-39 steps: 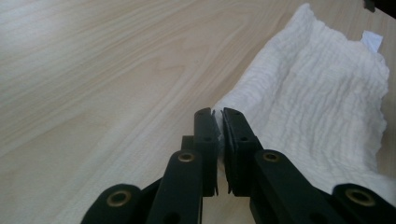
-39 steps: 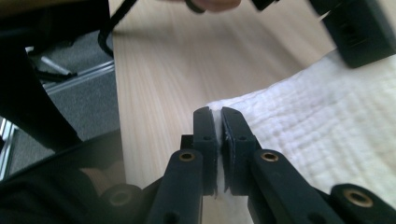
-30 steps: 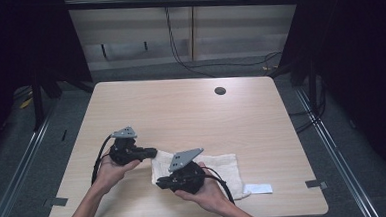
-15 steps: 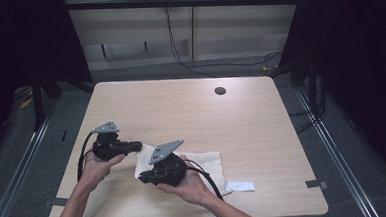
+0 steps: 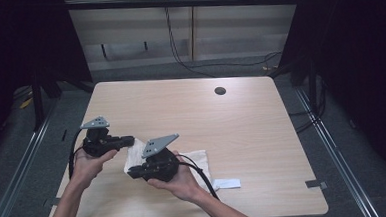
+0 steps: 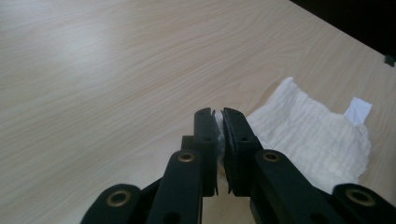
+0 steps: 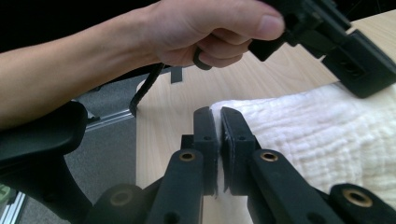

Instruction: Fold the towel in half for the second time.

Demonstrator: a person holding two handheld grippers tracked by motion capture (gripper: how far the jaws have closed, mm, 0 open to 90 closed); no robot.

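Left gripper point(image 6: 218, 122) and right gripper point(image 7: 218, 122) each pinch an edge of a white cloth point(image 5: 196, 161) (its far end resting on the table point(image 5: 241, 121)).

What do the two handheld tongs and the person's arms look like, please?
Both the left tongs and the right tongs are black, each topped by a grey three-cornered plate and trailing a black cable. Their flat jaws hang on linkage arms with brass-coloured rivets. The forearms are bare, without sleeves.
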